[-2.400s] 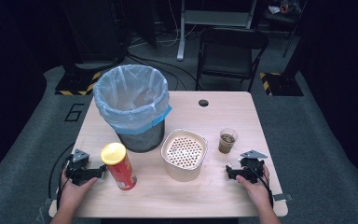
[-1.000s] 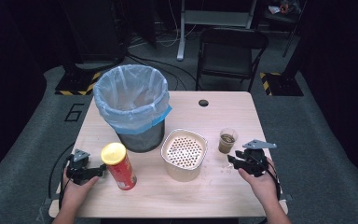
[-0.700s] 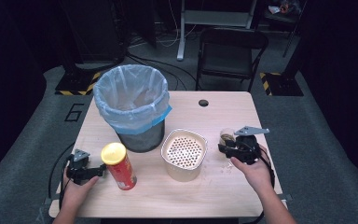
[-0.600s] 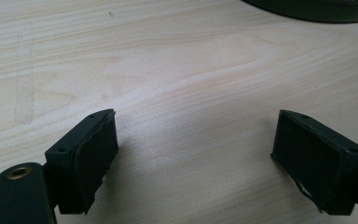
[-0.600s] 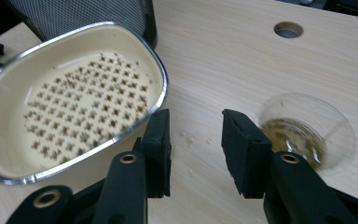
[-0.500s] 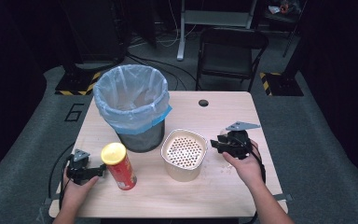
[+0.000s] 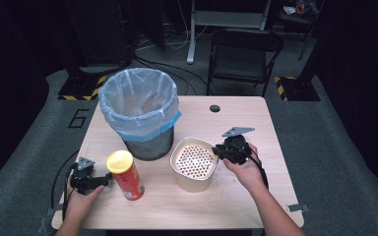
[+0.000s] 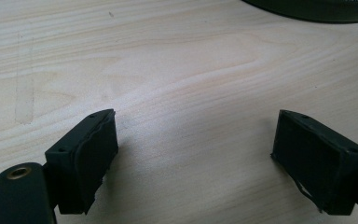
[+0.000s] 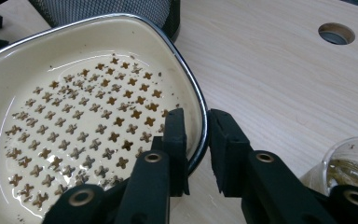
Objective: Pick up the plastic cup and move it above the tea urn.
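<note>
Cream strainer bowl (image 9: 74, 116), pierced with cross-shaped holes, sits directly ahead of the right gripper (image 9: 198, 140), whose jaws have just been closing and now pinch the bowl's metal rim: one pad inside the wall, the other outside against it. In the high view the same right gripper (image 7: 220, 150) meets the near-right edge of the strainer bowl (image 7: 193, 162), the person's hand wrapped around the tool behind it. A small glass cup (image 9: 349, 165) with brown residue stands just beside this gripper on its outer side, low in the right gripper view. Past the bowl, on the far side from the jaws, rises the mesh waste bin (image 7: 138, 110) lined with a blue-edged bag.

Over on the other side, the left gripper (image 7: 109, 181) rests low on the wooden table (image 7: 256, 123) with its jaws spread wide and nothing between them; bare wood shows between the two pads (image 8: 91, 154) in the left gripper view. A red crisp can (image 7: 125, 174) with a yellow lid stands upright just in front of its tips, apart from them as far as can be told.
</note>
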